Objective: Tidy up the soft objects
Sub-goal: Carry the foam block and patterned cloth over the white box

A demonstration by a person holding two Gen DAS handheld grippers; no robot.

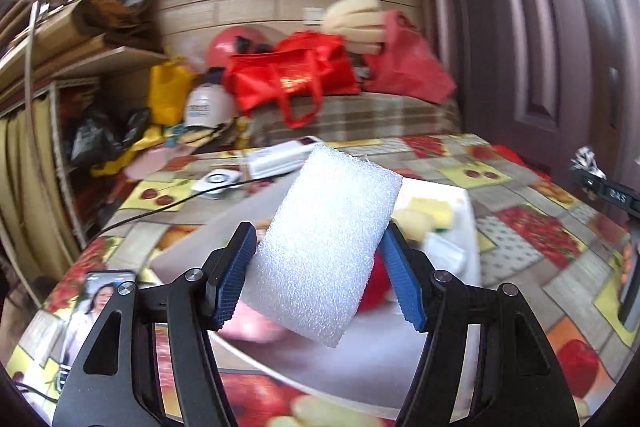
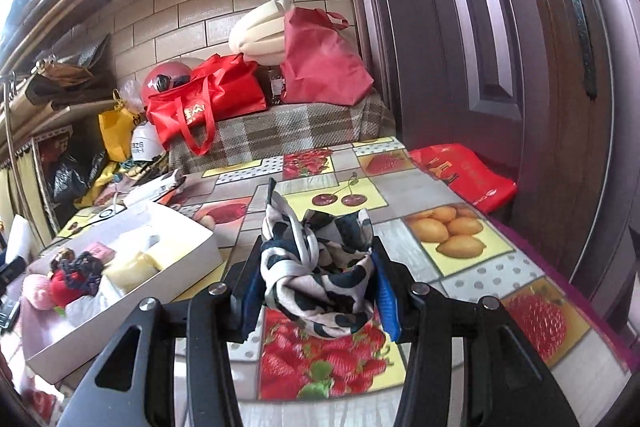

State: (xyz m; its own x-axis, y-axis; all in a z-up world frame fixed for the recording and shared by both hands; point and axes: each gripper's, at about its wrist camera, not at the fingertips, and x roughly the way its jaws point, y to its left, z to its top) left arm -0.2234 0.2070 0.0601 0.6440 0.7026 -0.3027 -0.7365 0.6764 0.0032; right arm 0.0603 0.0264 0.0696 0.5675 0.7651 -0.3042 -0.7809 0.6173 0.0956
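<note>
Left wrist view: left gripper [image 1: 318,257] at 6 o'clock, blue fingers [image 1: 234,275] pinching a white foam block [image 1: 326,247] from both sides. Block tilted, its top leaning toward 1 o'clock, held clear above the counter [image 1: 532,227]. Behind and below it, a white box [image 1: 466,211], blurred; yellow sponges [image 1: 430,213] at 2 o'clock of the block, something red and something pink low in the box, shapes not readable. Phone [image 1: 98,307] lying on the counter at 8 o'clock, screen lit. Black cable [image 1: 160,209] running across the fruit-print cloth toward a round white device [image 1: 218,181] at 10 o'clock. Far back, red bag [image 1: 292,75] on a plaid-covered surface at 12 o'clock. Right edge at 3 o'clock: part of the other gripper with a scrap of patterned cloth.

Right wrist view: right gripper [image 2: 316,275] at 6 o'clock, fingers [image 2: 386,297] closed on a bunched black-and-white scarf [image 2: 320,267], the bundle filling the gap and raised off the counter [image 2: 460,287]. White box [image 2: 192,241] at 9 o'clock, resting on the counter, holding yellow sponges [image 2: 132,263], a dark patterned hair tie [image 2: 78,267], a red soft piece [image 2: 60,287] and a pink one [image 2: 36,291]. Beyond, at 11 o'clock, red bag [image 2: 208,99] on the plaid cover; a paler red bag [image 2: 320,59] at 12 o'clock; dark door [image 2: 500,67] from 1 to 3 o'clock.
</note>
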